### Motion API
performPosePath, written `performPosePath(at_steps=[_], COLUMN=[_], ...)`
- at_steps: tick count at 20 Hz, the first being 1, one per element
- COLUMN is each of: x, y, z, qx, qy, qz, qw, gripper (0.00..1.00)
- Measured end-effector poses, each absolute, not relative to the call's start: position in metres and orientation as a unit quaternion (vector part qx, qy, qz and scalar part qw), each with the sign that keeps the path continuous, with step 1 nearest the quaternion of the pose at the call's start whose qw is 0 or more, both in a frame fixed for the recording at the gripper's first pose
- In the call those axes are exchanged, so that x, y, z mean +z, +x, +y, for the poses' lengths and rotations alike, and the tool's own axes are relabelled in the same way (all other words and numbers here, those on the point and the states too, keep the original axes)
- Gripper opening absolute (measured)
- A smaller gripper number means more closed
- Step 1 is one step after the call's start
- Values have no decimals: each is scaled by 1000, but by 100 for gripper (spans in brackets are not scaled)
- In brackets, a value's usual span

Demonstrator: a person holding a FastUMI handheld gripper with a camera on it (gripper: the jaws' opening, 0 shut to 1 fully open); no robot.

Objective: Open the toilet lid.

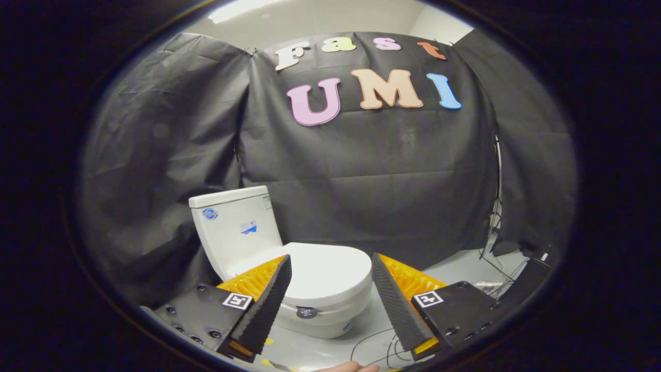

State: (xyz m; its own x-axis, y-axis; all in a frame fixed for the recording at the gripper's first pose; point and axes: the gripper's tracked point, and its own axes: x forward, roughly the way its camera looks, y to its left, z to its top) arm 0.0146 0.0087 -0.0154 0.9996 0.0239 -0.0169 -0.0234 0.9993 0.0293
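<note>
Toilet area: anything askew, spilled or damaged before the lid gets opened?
Nothing stands out. The toilet stands upright, its lid shut flat and intact, seen between the open fingers, which hold nothing. Loose cables trail on the floor beside it; no spill.

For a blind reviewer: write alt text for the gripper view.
A white ceramic toilet stands against the black cloth wall, its white lid down. The open gripper hangs ahead of it, the lid's front showing between the fingers, untouched.

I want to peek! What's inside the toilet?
Can't tell: the lid is down, covering the bowl. The open gripper hangs in front of the toilet, not touching.
</note>
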Motion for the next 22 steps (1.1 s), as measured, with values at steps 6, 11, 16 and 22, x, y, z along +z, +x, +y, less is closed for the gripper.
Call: performPosePath(at_steps=[6, 11, 16, 22], x=[-38, -91, -162, -240], y=[44, 80, 100, 103], z=[25, 42, 57, 63], qx=[37, 51, 32, -25], qy=[61, 135, 207, 323], qz=[-1, 50, 136, 197], qw=[997, 988, 968, 926], gripper=[97, 97, 98, 92])
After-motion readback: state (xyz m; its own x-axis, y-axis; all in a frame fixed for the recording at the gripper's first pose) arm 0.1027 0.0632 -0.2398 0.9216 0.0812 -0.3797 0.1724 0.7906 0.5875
